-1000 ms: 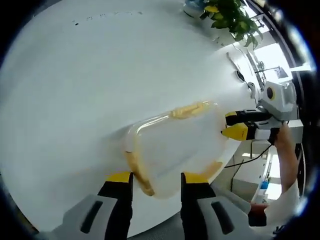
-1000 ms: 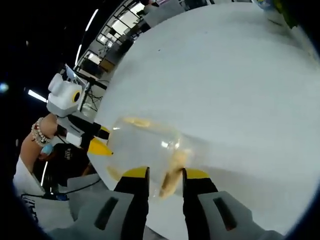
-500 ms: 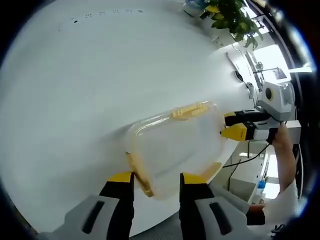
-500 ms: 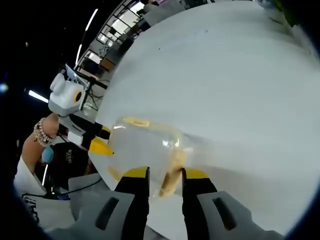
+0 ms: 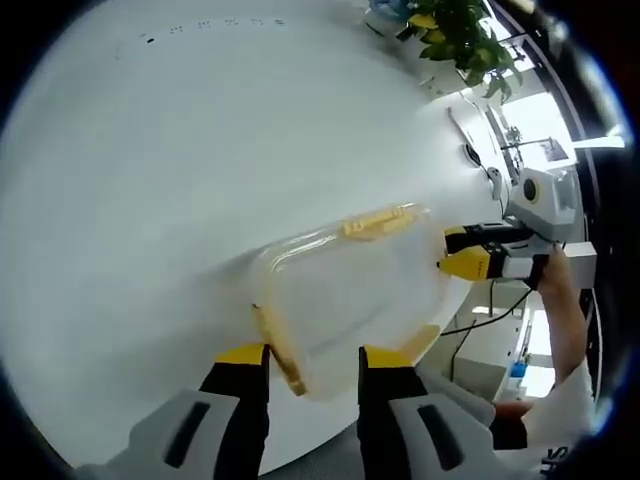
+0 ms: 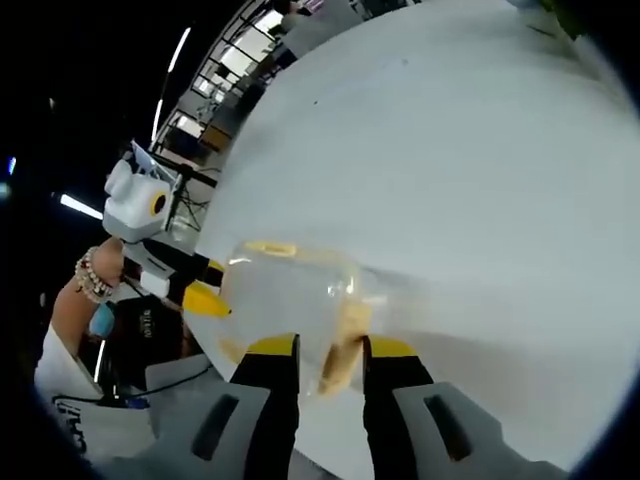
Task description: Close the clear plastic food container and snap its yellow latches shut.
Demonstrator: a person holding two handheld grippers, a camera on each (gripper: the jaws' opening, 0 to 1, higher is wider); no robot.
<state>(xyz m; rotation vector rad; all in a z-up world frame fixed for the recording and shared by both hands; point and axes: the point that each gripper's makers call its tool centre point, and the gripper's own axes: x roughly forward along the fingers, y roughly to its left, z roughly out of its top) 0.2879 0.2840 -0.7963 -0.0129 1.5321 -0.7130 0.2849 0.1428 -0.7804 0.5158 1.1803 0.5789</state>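
While lidded container [image 5: 350, 290] rests on table [image 5: 150, 150], both grippers flank it, part-open.

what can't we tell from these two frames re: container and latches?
- Latch state: left gripper view, the yellow latches on the clear container are small and blurred; snapped or loose is unclear.
- Near latch: right gripper view, sits between the right gripper jaws; contact unclear.
- Lid seating: both views, clear plastic against the white table hides the seam.
- Left gripper: touching the container or not, unclear.

Your left gripper [image 5: 313, 357] low in front, jaws parted, your right gripper [image 6: 331, 348] likewise, jaws narrowly apart, both levelled forward
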